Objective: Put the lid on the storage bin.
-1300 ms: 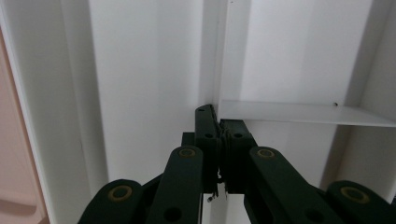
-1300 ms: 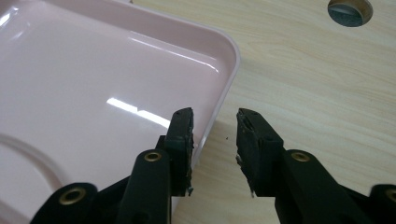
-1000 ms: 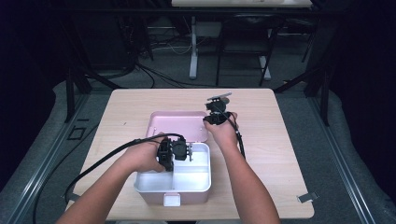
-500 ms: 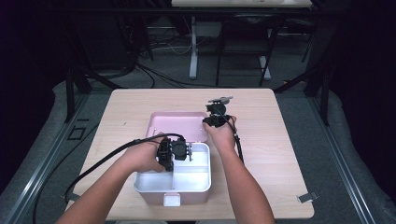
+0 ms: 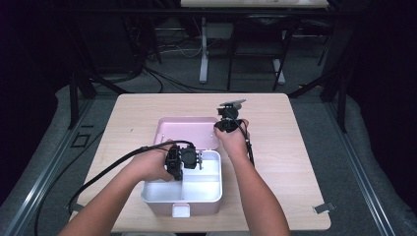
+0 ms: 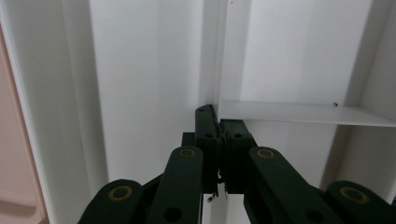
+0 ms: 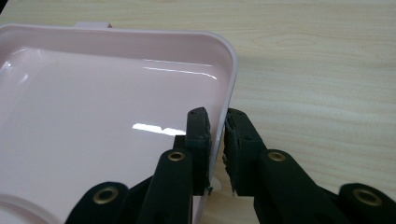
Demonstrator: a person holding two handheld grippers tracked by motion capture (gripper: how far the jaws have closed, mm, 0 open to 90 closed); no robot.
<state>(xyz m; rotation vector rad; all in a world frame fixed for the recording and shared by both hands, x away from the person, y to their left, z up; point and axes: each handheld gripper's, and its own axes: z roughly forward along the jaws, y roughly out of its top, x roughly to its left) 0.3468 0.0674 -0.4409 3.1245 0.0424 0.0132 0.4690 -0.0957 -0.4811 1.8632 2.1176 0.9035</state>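
Pink lid rim pinched by just-closing right claw; hands unmoved; left claw grips white divider.

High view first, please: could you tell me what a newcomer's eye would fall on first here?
A white box with inner dividers sits at the near middle of the wooden table, its pink lid lying open just behind it. The left claw reaches into the box, its jaws shut on a divider. The right claw has just been closing on the lid's right edge, which stands between its jaws.
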